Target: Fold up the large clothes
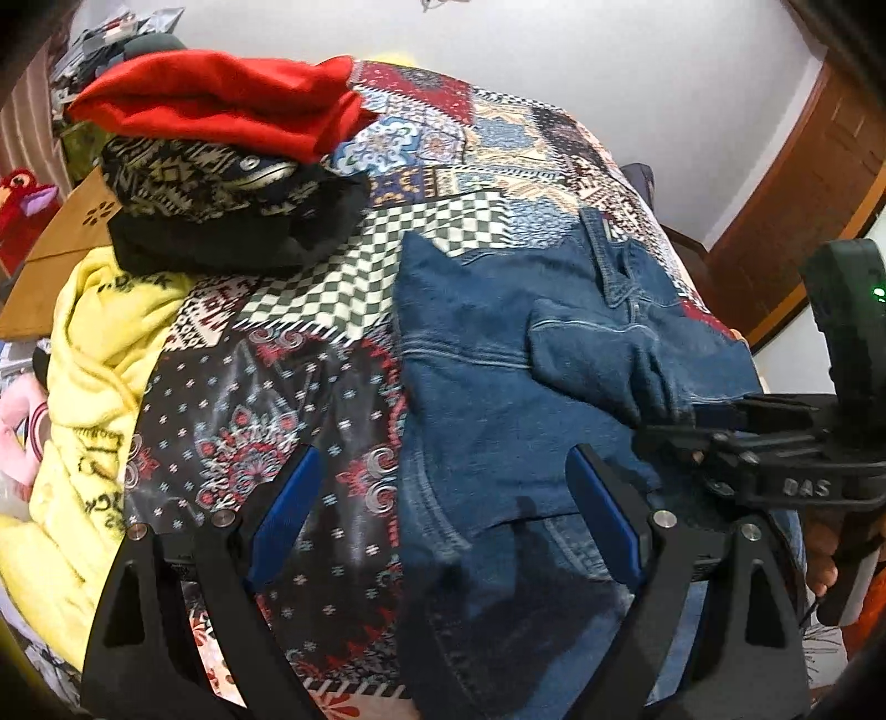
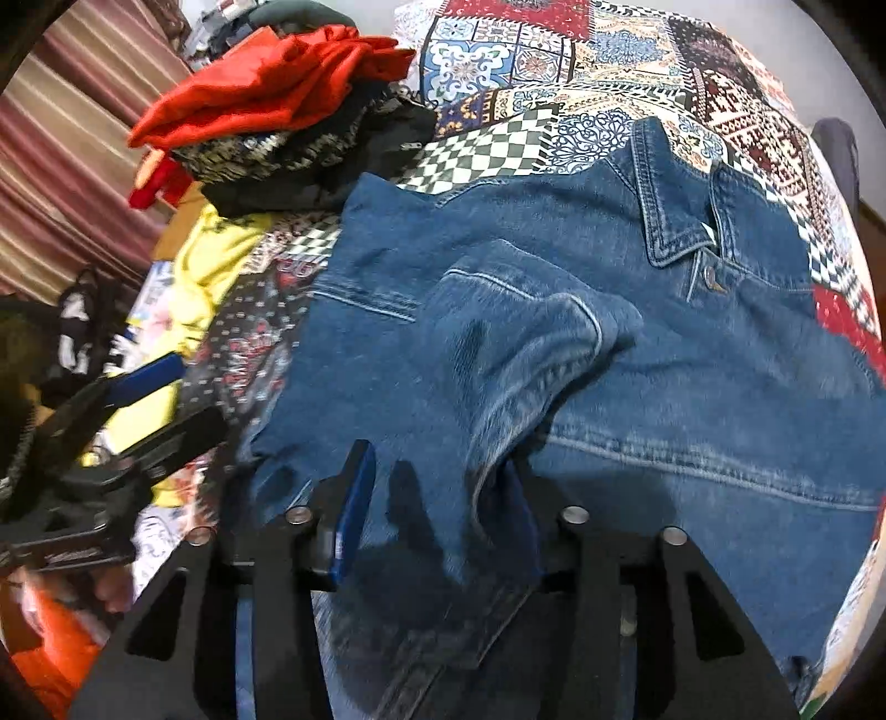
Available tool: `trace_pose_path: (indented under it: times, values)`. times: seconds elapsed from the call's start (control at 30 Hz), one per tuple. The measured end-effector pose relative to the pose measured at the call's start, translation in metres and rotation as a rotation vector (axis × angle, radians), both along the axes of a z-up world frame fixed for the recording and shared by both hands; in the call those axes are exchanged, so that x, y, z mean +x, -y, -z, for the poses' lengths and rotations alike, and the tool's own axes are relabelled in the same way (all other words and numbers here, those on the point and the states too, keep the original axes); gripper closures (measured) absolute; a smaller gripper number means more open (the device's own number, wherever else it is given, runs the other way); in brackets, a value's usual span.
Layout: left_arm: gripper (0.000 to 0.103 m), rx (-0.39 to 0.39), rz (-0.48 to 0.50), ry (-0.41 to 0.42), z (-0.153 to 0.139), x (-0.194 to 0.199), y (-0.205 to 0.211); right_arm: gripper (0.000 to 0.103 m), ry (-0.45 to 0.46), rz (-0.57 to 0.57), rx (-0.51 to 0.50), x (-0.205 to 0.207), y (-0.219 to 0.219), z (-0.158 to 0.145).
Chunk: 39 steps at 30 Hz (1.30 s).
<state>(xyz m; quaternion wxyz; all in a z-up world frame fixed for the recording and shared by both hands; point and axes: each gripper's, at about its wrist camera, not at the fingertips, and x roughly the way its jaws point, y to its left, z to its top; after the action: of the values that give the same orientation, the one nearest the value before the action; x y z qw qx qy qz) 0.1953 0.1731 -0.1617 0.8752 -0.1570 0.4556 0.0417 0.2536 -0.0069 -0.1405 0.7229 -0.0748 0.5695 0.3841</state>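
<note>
Denim jacket [image 2: 637, 343] lies flat on the patterned bedspread [image 1: 310, 387], collar far side, one sleeve [image 2: 520, 354] folded across the front. Right gripper [image 2: 437, 509] sits partly open astride that sleeve's cuff end; pads look clear of the cloth, though blur hides contact. Left gripper [image 1: 443, 515] hangs wide open, empty, over the jacket's left edge. To do it well: pinch only that edge layer, fold inward, keep seams aligned.

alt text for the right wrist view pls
A blue denim jacket lies collar-up on a patchwork bedspread, one sleeve folded across it toward the open right gripper. A pile of folded clothes topped by a red garment sits upper left.
</note>
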Motion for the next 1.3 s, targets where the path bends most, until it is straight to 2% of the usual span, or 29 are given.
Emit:
trace_pose_path:
  times: [0.13,0.3,0.5,0.67,0.87,0.93,1.07,1.2,1.3]
  values:
    - [0.013,0.02,0.037,0.014,-0.011,0.012,0.017,0.061,0.027,0.022,0.04,-0.006,0.023,-0.014]
    - [0.013,0.044,0.109,0.027,-0.026,0.035,0.047,0.061,0.093,0.138,0.103,0.001,0.074,-0.037]
    - [0.013,0.097,0.209,0.024,-0.035,0.071,0.091,0.06,0.209,0.304,0.072,0.015,0.137,-0.049]
    - [0.013,0.154,0.273,-0.059,-0.015,0.104,0.118,0.057,0.229,0.431,-0.002,0.029,0.184,-0.032]
    - [0.013,0.256,0.265,-0.146,0.019,0.111,0.115,0.057,0.132,0.51,-0.089,0.044,0.214,0.019]
    - [0.013,0.234,0.246,-0.148,0.025,0.103,0.102,0.057,0.093,0.519,-0.108,0.047,0.217,0.036]
    - [0.013,0.077,0.204,-0.145,0.033,0.079,0.073,0.057,0.042,0.522,-0.12,0.05,0.219,0.062]
    - [0.018,-0.047,0.155,-0.133,0.041,0.055,0.059,0.056,0.072,0.515,-0.122,0.046,0.219,0.063]
    - [0.021,-0.092,0.118,-0.111,0.042,0.043,0.057,0.055,0.08,0.512,-0.116,0.045,0.218,0.064]
